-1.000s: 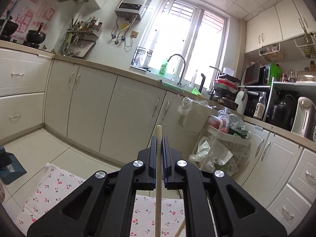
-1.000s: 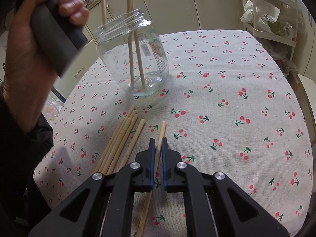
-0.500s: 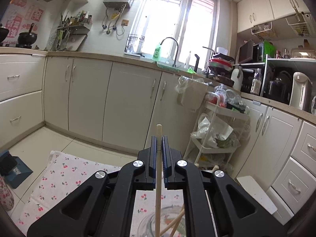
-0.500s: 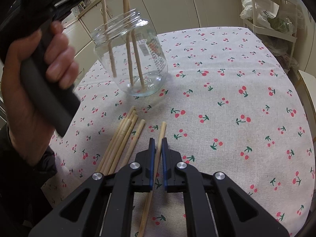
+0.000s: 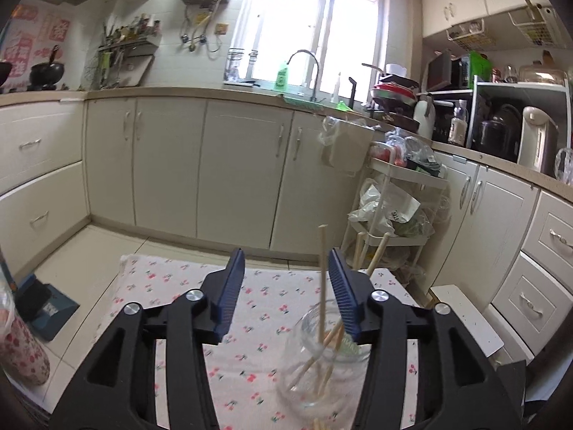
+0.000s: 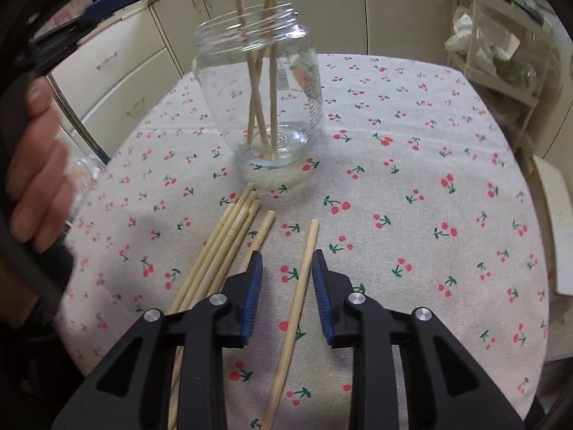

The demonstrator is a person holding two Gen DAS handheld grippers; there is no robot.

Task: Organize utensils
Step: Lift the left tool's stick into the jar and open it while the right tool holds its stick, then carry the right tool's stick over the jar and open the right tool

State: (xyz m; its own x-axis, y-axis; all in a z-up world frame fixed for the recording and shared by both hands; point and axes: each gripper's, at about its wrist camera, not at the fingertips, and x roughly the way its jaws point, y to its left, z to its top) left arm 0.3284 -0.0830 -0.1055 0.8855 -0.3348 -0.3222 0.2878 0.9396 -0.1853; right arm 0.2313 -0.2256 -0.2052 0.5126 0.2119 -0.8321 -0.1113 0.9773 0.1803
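A clear glass jar (image 6: pixel 258 93) stands upright on the cherry-print tablecloth (image 6: pixel 412 186) with three wooden chopsticks (image 6: pixel 272 82) standing in it. It also shows in the left wrist view (image 5: pixel 324 365). My left gripper (image 5: pixel 286 276) is open and empty above and just behind the jar, one chopstick (image 5: pixel 322 279) standing free between its jaws. My right gripper (image 6: pixel 286 268) is open low over the cloth, straddling a single loose chopstick (image 6: pixel 295 308). A bundle of several chopsticks (image 6: pixel 222 251) lies just to its left.
Kitchen cabinets (image 5: pixel 232 165) and a white trolley with bags (image 5: pixel 394 208) stand beyond the table's far edge. A patterned bottle (image 5: pixel 18 351) is at the left. The hand holding the left gripper (image 6: pixel 39 179) is at the left of the right wrist view.
My left gripper opened and let its chopstick drop into the jar, which now holds three. My right gripper opened around the single loose chopstick on the cloth.
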